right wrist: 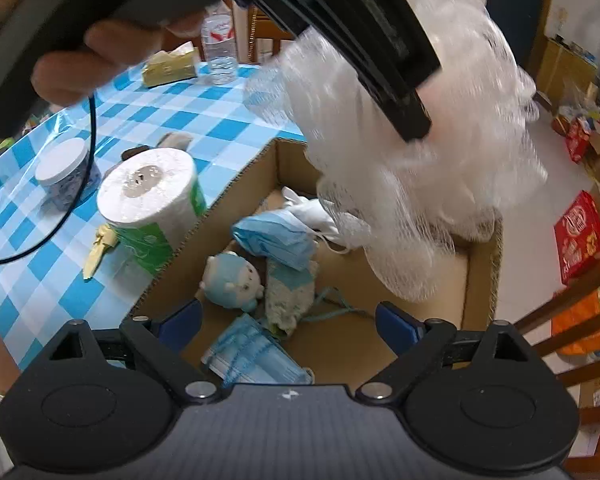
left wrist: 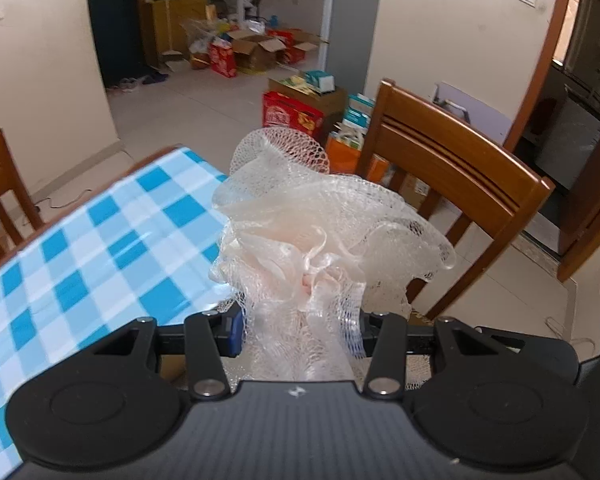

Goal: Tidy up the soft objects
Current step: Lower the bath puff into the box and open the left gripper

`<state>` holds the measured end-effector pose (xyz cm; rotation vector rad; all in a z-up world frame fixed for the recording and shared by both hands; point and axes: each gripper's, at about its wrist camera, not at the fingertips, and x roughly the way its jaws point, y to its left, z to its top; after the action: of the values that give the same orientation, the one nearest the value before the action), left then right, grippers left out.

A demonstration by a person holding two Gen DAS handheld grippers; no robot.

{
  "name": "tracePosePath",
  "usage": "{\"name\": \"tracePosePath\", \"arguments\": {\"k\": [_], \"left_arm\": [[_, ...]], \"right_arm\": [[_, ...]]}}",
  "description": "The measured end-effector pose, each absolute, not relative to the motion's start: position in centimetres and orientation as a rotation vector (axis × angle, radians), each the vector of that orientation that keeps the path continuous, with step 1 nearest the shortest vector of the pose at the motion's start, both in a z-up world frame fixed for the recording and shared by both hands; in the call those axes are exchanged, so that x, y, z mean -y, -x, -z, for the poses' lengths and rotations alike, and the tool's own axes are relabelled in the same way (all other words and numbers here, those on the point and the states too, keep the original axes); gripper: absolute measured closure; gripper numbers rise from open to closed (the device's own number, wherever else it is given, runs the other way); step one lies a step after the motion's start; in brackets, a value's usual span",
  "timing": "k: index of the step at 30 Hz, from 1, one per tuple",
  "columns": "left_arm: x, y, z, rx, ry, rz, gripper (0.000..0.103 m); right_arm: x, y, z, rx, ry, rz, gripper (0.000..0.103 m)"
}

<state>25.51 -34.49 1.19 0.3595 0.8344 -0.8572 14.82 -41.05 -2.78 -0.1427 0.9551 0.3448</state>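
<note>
A pale pink mesh bath pouf (left wrist: 320,232) is pinched at its base by my left gripper (left wrist: 300,332), which is shut on it. In the right wrist view the same pouf (right wrist: 420,200) hangs over an open cardboard box (right wrist: 480,272), with a black finger (right wrist: 380,52) of the left gripper across it and a hand behind. The box holds blue face masks (right wrist: 276,236), a small blue plush toy (right wrist: 230,280), a knitted sock (right wrist: 290,292) and a white cloth (right wrist: 308,208). My right gripper (right wrist: 290,322) stands open above the box with nothing between its fingers.
The box sits at the edge of a blue checked tablecloth (right wrist: 220,128). On the cloth stand a toilet roll (right wrist: 152,204), a white-lidded jar (right wrist: 64,176), a water bottle (right wrist: 219,52) and a yellow packet (right wrist: 172,66). A wooden chair (left wrist: 452,168) stands beside the table.
</note>
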Motion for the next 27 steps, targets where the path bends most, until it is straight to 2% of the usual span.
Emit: {"name": "tracePosePath", "arguments": {"k": [7, 10, 13, 21, 23, 27], "left_arm": [[36.7, -25.8, 0.5, -0.868, -0.366, 0.890, 0.056], [37.3, -26.0, 1.1, -0.867, -0.380, 0.888, 0.035], [37.8, -26.0, 1.7, -0.852, -0.401, 0.868, 0.030], [36.9, -25.9, 1.9, -0.856, -0.411, 0.846, 0.026], [36.3, -25.8, 1.4, -0.847, -0.405, 0.834, 0.012], [34.8, -24.9, -0.1, -0.800, -0.386, 0.829, 0.007]], "right_arm": [[42.3, -14.2, 3.1, -0.966, 0.123, -0.311, 0.007], [42.6, -14.1, 3.2, -0.967, 0.115, -0.301, 0.007], [42.8, -14.0, 3.3, -0.968, 0.109, -0.289, 0.007], [42.6, -13.8, 3.3, -0.972, 0.114, -0.275, 0.007], [42.6, -13.7, 3.2, -0.971, 0.112, -0.275, 0.007], [42.4, -13.6, 2.7, -0.962, 0.112, -0.267, 0.006]]}}
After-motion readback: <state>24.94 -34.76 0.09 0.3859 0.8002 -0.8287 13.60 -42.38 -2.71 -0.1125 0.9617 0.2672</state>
